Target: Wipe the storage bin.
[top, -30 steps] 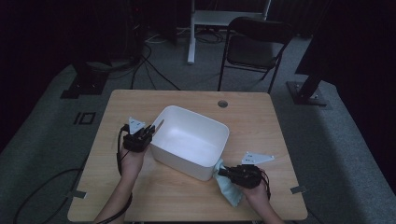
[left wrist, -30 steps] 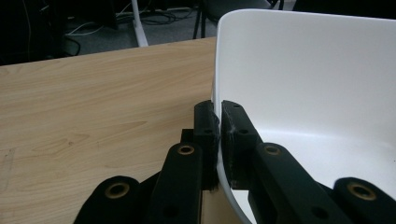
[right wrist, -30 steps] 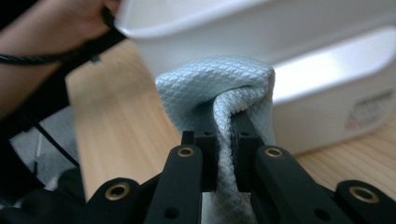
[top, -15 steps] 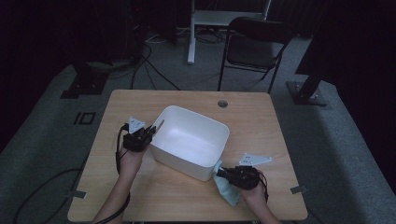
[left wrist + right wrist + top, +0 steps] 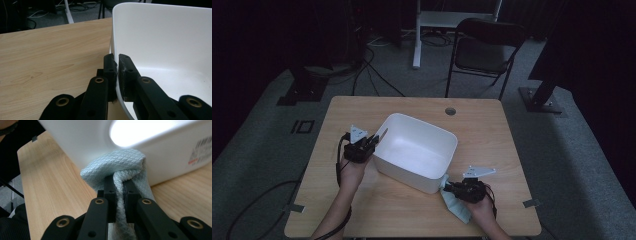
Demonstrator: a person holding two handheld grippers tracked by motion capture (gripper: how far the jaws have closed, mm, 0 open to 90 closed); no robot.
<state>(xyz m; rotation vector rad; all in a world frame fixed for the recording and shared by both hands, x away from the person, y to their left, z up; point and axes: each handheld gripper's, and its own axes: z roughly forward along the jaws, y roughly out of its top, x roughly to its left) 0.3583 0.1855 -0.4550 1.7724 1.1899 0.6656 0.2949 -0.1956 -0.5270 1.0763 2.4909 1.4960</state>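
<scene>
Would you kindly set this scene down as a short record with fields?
Surface: wooden table
Main item: white tub, open side up, nothing visible inside
Left hand-held gripper: shut on the tub's rim, one jaw inside, one outside
Right hand-held gripper: shut on a fold of the light blue cloth
Cloth: pressed against the tub's outer wall

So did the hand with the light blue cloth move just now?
Yes. The right gripper, shut on the light blue woven cloth, has slid a little toward the near edge of the wooden table, staying beside the white plastic tub.
</scene>
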